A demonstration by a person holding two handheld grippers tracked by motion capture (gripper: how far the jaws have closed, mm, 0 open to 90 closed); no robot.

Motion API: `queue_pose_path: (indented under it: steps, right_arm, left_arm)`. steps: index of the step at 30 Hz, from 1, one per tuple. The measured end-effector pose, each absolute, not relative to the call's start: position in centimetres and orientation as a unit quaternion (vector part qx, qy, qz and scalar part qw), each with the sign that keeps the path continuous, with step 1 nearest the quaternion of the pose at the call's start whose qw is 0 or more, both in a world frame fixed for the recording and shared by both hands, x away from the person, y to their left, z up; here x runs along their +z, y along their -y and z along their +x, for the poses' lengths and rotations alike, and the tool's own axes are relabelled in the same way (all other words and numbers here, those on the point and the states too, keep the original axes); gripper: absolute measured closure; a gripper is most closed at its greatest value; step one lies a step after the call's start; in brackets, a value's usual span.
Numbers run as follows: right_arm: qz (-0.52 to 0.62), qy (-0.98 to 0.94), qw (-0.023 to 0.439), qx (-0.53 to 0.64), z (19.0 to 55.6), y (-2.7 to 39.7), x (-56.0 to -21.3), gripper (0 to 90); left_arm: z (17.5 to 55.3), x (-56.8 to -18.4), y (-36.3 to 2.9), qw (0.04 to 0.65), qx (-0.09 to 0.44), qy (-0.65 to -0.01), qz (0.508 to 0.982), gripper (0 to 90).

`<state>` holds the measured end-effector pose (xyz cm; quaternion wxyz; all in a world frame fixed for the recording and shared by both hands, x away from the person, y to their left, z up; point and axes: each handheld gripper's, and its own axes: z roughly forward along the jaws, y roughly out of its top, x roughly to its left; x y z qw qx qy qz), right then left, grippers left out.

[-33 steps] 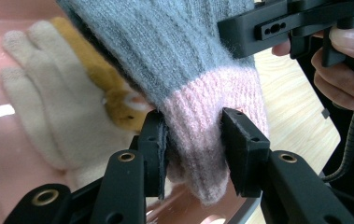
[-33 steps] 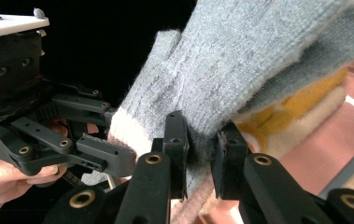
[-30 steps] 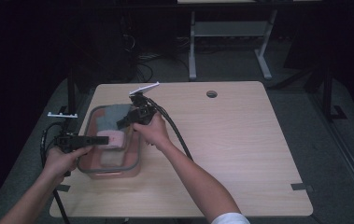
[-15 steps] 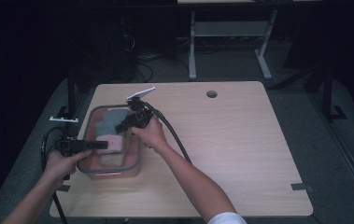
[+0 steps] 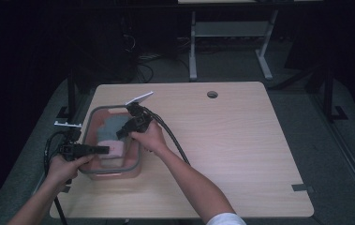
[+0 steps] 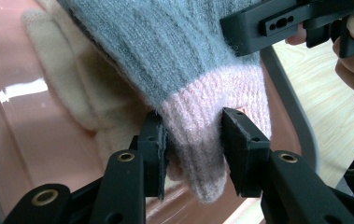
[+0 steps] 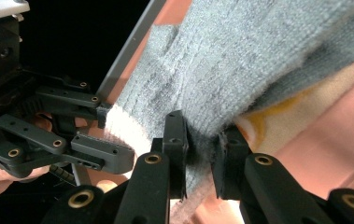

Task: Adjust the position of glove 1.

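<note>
Left gripper (image 5: 101,150) sits nearest the person, at the left edge of the worktop (image 5: 240,154), reaching level over the near-left rim of the bin (image 5: 135,161). In the left gripper view its jaws are nearly closed and pinch the pink ribbed cuff (image 6: 202,116) of the grey glove (image 6: 165,46); both pads press into the knit, and the cuff end hangs out below them.

Right gripper (image 5: 121,132) comes in from the bin's right side, just past the left one, angled down into the bin. In the right gripper view its jaws are nearly closed too, clamped on a fold of the same grey glove's (image 7: 226,60) edge, knit bunched between the pads. The left gripper (image 7: 102,114) shows in that view at left, on the cuff.

So the glove is held at two points, cuff and side edge, and stretched between the grippers just above the bin floor. From the high view it lies inside the bin towards the middle, grey part farther from the person, pink cuff nearer.

Under it: a cream glove (image 6: 67,88), lying on the bin's pink floor, partly covered by the grey one. Cannot tell whether the two gloves touch.

The bin is pinkish and see-through with a grey rim, standing on the left part of the worktop. Farther back, a round cable hole (image 5: 212,94) in the worktop near its far edge. Cables trail from both grippers, the right one's across the worktop along the forearm.
</note>
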<state>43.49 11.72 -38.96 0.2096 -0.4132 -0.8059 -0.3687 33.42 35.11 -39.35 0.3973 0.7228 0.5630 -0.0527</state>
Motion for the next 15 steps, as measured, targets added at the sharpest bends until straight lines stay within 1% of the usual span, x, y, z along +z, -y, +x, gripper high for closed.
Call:
queue_pose_path:
  steps: [15]
  right_arm:
    - [-0.413,0.821,0.198,-0.340,43.60,-12.60,-39.82,74.7]
  left_arm:
    - [33.50,-40.26,-34.81,0.366,-0.041,-0.568,0.736,60.7]
